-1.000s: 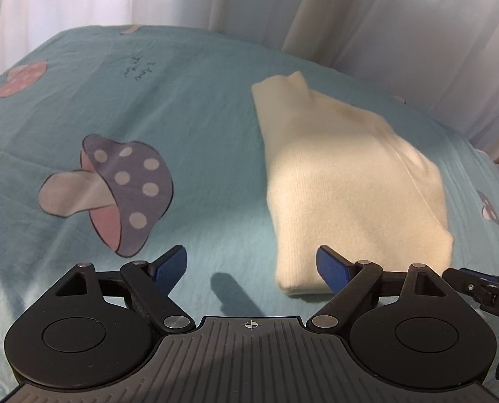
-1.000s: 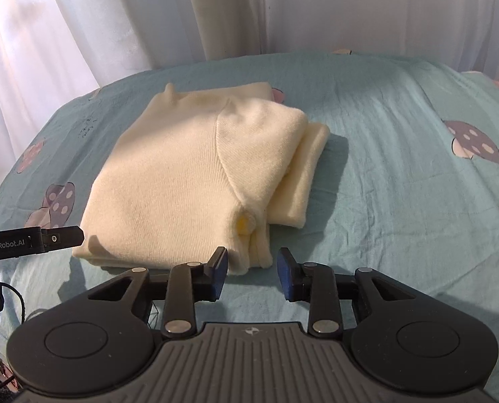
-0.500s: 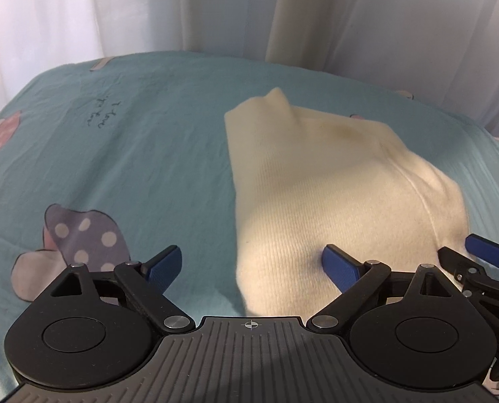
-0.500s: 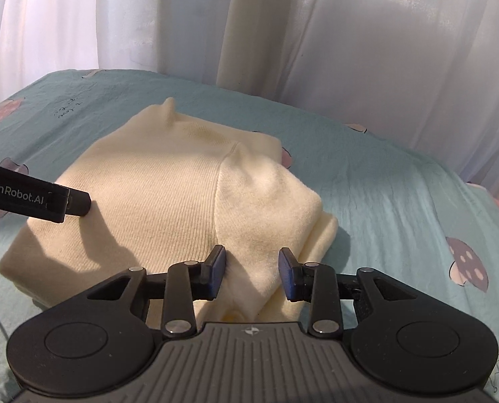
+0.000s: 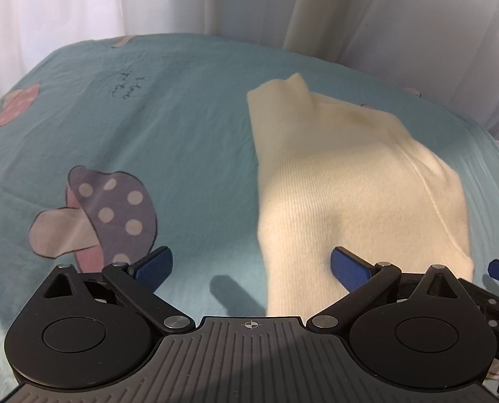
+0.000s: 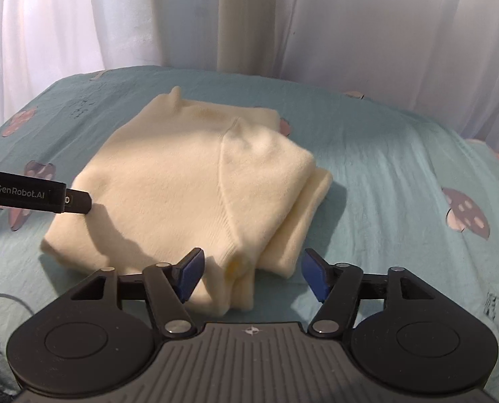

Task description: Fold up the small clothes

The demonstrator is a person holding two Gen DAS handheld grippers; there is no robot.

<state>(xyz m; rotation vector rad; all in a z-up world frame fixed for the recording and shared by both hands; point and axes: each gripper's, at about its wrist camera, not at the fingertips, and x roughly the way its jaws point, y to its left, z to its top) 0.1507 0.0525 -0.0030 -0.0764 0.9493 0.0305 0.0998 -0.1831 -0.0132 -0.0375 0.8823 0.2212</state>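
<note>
A cream knit sweater (image 5: 350,184) lies folded on a teal bed sheet (image 5: 148,127). It also shows in the right wrist view (image 6: 189,181), with a folded sleeve layer on its right side. My left gripper (image 5: 251,263) is open and empty, its jaws straddling the sweater's near left edge just above it. My right gripper (image 6: 253,273) is open and empty, its jaws spread over the sweater's near right corner. The left gripper's finger (image 6: 48,198) shows at the left of the right wrist view, over the sweater's left corner.
The sheet carries mushroom prints (image 5: 101,215) (image 6: 467,213). White curtains (image 6: 249,16) hang close behind the bed's far edge. A cable (image 6: 1,305) lies at the lower left of the right wrist view.
My right gripper's jaws have opened wide from a narrow gap. Both grippers have shifted over the sweater's near edge; the sweater has not moved.
</note>
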